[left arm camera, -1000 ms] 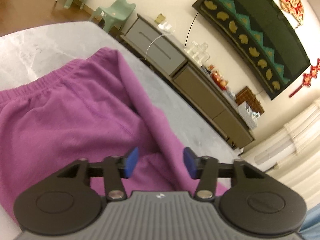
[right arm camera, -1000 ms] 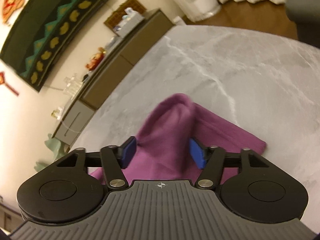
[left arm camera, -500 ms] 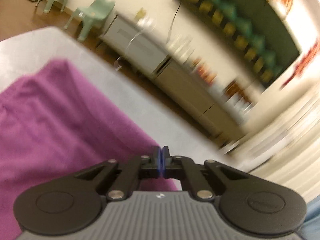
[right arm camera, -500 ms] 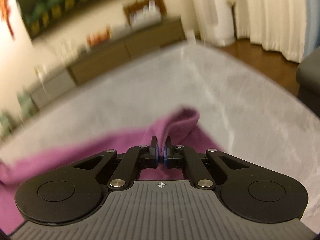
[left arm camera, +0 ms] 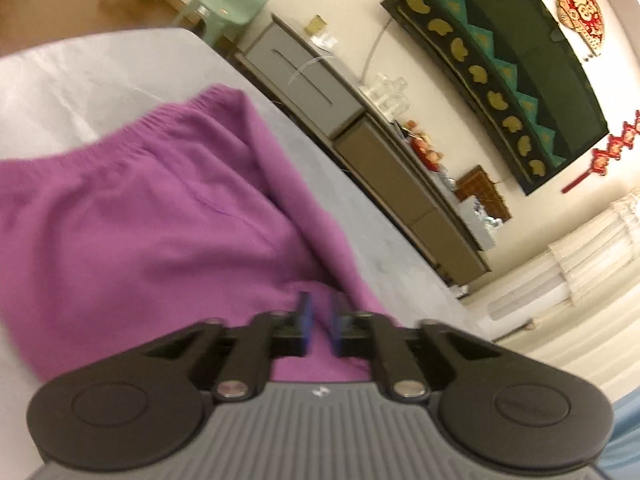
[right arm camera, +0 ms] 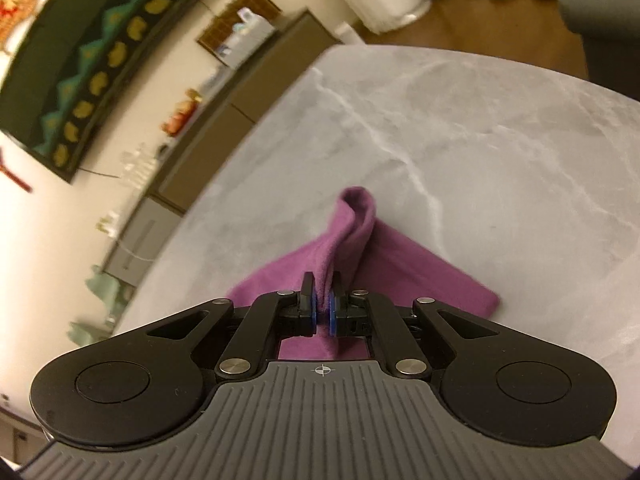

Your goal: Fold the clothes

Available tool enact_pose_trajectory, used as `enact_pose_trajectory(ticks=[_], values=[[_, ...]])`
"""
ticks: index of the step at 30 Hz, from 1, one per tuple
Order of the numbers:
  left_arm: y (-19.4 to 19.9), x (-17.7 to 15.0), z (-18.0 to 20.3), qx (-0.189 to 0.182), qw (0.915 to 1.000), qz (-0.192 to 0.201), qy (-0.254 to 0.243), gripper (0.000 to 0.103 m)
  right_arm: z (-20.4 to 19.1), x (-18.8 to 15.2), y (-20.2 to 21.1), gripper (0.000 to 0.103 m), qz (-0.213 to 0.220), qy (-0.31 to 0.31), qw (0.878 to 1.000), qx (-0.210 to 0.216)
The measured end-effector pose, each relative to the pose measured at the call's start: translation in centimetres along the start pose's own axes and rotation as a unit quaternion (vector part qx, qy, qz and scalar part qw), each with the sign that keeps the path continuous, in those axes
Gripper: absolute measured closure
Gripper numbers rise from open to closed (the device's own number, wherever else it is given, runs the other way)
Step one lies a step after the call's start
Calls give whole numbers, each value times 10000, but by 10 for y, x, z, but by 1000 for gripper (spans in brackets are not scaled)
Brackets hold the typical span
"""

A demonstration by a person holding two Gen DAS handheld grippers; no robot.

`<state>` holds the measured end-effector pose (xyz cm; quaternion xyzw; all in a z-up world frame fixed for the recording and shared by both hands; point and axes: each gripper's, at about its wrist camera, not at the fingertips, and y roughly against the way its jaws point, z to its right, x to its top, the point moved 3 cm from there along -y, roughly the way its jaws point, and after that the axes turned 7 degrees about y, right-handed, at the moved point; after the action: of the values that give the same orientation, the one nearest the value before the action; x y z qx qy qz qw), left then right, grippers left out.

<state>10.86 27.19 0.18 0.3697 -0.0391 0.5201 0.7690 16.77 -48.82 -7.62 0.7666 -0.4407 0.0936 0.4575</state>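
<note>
Pants (left arm camera: pixel 132 216) lie on the table (left arm camera: pixel 72 76) ahead of the left tool (left arm camera: pixel 320 320) — cabinet (left arm camera: pixel 360 148) beyond; a fold (right arm camera: pixel 352 232) rises before the right tool (right arm camera: pixel 322 304).

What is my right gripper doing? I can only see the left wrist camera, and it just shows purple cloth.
Observer: The right gripper has a pinched fold of the purple garment between its jaws, which are just starting to open.
Operator: Is the cloth up in the air?
Observer: Only the fold. It stands up in a ridge, while the garment's corner beside it lies flat on the marble table.
Operator: What's past the cloth?
Observer: Grey veined marble up to the table's far edge, then a wooden floor.
</note>
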Motion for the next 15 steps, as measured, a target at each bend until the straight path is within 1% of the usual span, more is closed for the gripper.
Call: enact_pose_trajectory(ticks=[3,5,7,9,10,11,13,14,15], values=[[-18,-5,24,88,9992,163,-354,43,-1,-1,-2,92,-20,-24,10000,22],[-34,-10,38,87,9986,149,-499,40,-2,-2,-4,91,-85,-22,10000,30],[-52,-15,49,85,9981,90,-598,40,-3,-3,-5,90,-115,31,9999,9],[-72,-18,53,192,9978,37,-633,40,-4,-3,-7,86,-156,68,9999,10],[-82,-19,52,310,9977,10,-608,40,-5,-3,-9,84,-174,94,9998,16],[-90,-20,51,412,9974,-8,-593,43,-7,-3,-10,84,-190,133,9997,18],[-103,-21,51,537,9969,-35,-581,62,-9,-2,-13,84,-186,238,9995,9],[-106,-20,53,531,9969,-64,-573,94,-11,-1,-14,84,-184,323,9993,-16],[-103,-16,59,432,9975,-49,-558,100,-13,-1,-15,85,-192,425,9989,-51]])
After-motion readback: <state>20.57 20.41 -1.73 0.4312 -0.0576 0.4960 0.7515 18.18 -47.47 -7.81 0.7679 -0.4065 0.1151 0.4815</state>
